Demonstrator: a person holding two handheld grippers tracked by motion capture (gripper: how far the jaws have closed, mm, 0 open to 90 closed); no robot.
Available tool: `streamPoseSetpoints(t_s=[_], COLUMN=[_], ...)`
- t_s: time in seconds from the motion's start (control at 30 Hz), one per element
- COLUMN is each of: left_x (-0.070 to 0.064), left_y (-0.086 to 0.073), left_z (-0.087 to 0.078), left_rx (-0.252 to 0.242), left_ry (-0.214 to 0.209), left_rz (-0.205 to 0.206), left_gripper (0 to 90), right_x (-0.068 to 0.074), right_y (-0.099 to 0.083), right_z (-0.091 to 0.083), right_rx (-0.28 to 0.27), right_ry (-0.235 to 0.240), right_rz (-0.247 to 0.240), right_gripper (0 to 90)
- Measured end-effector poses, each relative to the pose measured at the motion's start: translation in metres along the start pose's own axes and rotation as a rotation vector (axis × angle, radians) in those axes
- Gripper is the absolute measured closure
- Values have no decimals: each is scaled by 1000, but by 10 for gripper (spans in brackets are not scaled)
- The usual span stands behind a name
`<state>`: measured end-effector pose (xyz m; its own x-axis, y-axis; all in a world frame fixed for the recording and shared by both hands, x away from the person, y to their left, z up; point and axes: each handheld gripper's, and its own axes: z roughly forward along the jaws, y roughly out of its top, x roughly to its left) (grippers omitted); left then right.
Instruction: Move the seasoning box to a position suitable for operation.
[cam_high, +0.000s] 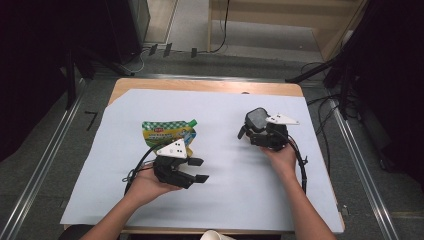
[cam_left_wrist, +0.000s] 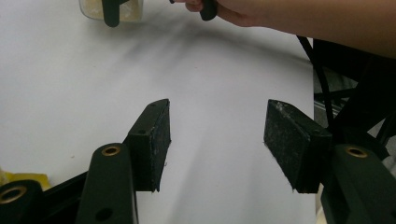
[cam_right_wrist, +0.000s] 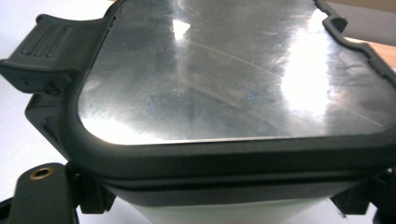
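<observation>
High view: right gripper (cam_high: 256, 131) has its jaws clamped on a lidded container (cam_high: 256, 119) at bench centre-right; rigid, glossy lid likely slippery, so grip the walls. Left gripper (cam_high: 196, 170) jaws gape wide, empty, near a soft pouch (cam_high: 165, 132).

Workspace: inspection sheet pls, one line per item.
Surface: white sheet over a wooden table.
Job's things: green pouch lying flat; lidded box with dark-rimmed clear lid and side latches.
Clutter: cup rim at near edge.
Grippers: left tongs open, empty, beside the pouch; right tongs clamped on the box.
Cables: one trails from each gripper.
Surroundings: dark stands, floor rails, floor cables.
</observation>
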<state>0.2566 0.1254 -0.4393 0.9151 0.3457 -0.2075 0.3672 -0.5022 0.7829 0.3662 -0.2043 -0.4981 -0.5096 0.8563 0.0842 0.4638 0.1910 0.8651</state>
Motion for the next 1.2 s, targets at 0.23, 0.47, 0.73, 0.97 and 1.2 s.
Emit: streamPoseSetpoints(t_s=[0.23,0.47,0.73,0.97,1.2], left_x=[1,-1,-1,0,2], left_y=[5,9,13,13,12], left_z=[10,20,29,31,34], left_rx=[23,33,49,58,59], left_ry=[-23,-48,-68,-65,-61], left_rz=[11,20,28,26,20], left_gripper=[417,417,417,418,420], right_x=[14,37,55,63,72], right_y=[-10,-19,-34,-39,-43], right_z=[-24,-37,-44,-38,-36], right_rx=[13,33,80,101,97], right_ry=[48,95,125,162,191], right_rz=[-2,-40,-83,-105,-162], right_gripper=[154,154,154,155,154])
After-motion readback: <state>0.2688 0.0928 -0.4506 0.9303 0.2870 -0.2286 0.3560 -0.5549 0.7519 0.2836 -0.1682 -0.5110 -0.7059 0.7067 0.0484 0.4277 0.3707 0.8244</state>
